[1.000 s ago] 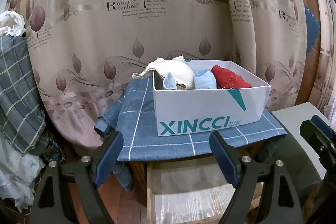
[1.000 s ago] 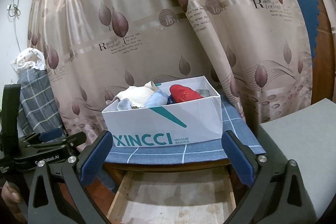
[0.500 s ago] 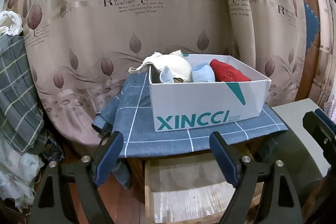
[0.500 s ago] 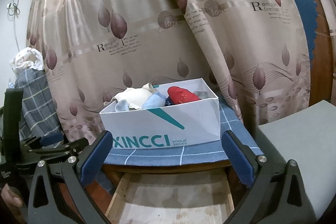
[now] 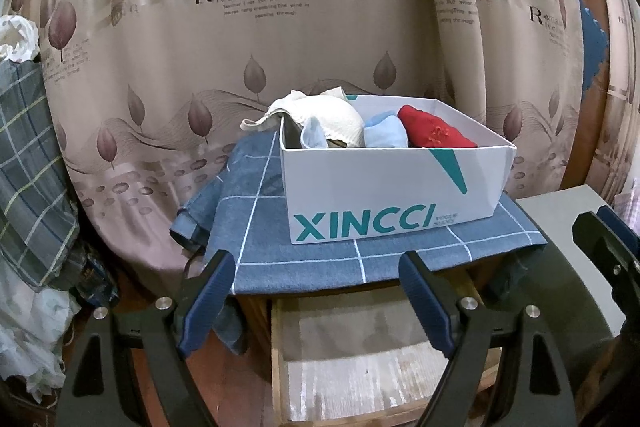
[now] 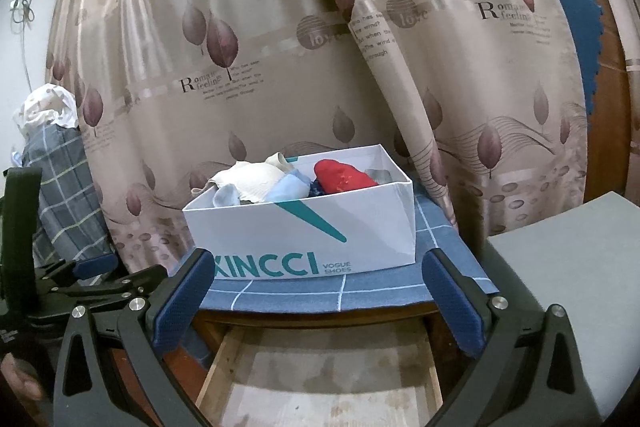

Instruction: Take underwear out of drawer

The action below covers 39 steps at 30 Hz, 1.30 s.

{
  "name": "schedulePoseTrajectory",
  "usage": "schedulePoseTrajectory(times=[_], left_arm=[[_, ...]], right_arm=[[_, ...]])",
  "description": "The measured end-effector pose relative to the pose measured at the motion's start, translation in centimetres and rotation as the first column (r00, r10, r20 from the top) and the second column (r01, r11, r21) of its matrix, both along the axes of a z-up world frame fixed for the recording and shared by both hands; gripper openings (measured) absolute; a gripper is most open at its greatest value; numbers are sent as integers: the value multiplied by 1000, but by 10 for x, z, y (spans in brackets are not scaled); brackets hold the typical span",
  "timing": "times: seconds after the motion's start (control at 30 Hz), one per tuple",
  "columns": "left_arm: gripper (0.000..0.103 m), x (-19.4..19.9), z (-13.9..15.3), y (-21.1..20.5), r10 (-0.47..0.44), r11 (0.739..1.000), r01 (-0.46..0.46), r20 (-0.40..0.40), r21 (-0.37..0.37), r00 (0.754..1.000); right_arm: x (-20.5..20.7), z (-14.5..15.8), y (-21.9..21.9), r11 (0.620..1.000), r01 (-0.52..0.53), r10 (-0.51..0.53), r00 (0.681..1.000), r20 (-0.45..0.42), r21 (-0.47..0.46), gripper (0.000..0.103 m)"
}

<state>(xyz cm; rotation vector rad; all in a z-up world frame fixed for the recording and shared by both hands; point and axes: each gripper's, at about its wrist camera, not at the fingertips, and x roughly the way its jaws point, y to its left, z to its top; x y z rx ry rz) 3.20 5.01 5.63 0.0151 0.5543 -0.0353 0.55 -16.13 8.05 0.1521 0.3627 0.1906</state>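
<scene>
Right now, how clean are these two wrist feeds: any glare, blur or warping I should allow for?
Left wrist view: sharp, strong fisheye bending of the curtain, dark corners, the drawer dim under the blue cloth. Right wrist view: sheen streaks on the curtain folds, the white box crisp with readable lettering, edges warped, the left gripper in shadow.

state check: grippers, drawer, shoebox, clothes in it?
Left hand-held gripper: open, holding nothing.
Right hand-held gripper: open, holding nothing.
Drawer: pulled open, the visible part bare.
Shoebox: lidless, upright on the blue cloth.
Cream bra: in the shoebox, strap over the rim.
Red garment: in the shoebox.
Light blue garment: in the shoebox.
</scene>
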Motion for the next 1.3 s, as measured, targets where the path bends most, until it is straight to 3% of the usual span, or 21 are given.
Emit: schedulePoseTrajectory(times=[1.23, 1.3], left_arm=[[86, 5, -8, -2, -24, 1000, 23, -41, -5, 999], [86, 3, -8, -1, -17, 1000, 17, -13, 2, 1000]], right_arm=[[1, -2, 2, 1000, -12, 12, 1000, -12, -6, 103], [1, -2, 3, 1000, -14, 14, 1000, -13, -7, 103]])
